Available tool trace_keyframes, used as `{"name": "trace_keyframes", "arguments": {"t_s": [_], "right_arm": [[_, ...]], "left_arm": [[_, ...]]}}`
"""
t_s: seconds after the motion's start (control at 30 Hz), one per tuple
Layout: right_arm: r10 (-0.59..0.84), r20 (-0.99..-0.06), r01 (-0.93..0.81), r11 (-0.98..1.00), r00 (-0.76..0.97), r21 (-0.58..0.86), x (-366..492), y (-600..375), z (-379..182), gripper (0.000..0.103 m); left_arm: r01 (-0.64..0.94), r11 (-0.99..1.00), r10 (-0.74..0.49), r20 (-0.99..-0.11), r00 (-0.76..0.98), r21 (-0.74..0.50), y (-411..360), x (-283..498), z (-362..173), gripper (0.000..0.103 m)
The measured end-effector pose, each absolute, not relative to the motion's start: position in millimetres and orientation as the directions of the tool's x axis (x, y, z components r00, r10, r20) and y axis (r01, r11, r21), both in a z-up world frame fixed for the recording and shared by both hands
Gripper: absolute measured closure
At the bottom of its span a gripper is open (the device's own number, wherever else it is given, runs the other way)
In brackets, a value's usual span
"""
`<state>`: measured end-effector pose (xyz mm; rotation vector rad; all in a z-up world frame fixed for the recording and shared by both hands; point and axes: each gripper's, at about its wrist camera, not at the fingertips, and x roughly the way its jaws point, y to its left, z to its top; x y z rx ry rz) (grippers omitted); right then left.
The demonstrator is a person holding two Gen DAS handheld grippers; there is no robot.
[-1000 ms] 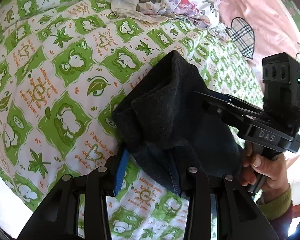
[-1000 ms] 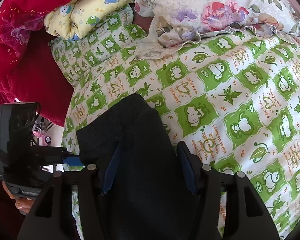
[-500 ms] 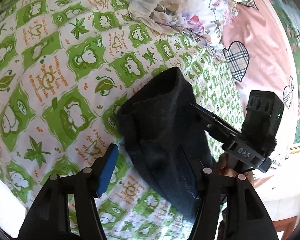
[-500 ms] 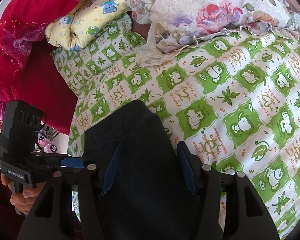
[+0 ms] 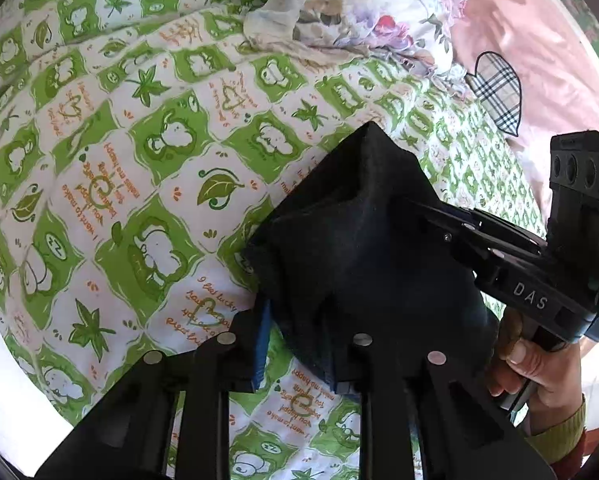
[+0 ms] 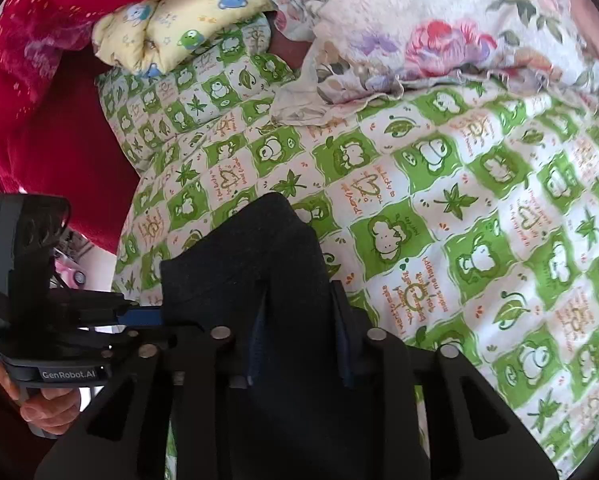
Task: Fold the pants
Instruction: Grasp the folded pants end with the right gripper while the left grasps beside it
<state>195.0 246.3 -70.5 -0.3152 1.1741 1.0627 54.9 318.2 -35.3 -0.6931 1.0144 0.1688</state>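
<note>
I have the dark pants [image 5: 363, 240] bunched on the bed's green-and-white quilt [image 5: 147, 168]. My left tool [image 5: 299, 344] has just been closing and pinches one edge; my right tool [image 6: 299, 336], also just closing, clamps the other.

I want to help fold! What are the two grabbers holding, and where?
Both have just closed on the dark pants: left gripper pinches one near corner, right gripper a fold at the near edge.

Both grippers have just been closing: left gripper [image 5: 299, 344] now pinches the near pants [image 5: 363, 232] edge, right gripper [image 6: 299, 336] narrows onto pants fabric.
</note>
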Motion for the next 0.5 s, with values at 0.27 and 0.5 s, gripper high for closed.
{"name": "trace_keyframes", "arguments": {"t_s": [0.27, 0.5], "right_arm": [[0.554, -0.832, -0.809, 0.509, 0.046, 0.294, 186, 229, -49, 0.080], [0.608, -0.791, -0.797, 0.513, 0.075, 0.319, 180, 204, -23, 0.083]], "left_arm": [[-0.379, 0.811, -0.164, -0.795, 0.585, -0.446, 311, 45, -10, 0.087], [-0.307, 0.844, -0.164, -0.758, 0.631, -0.439, 288, 40, 24, 0.087]]}}
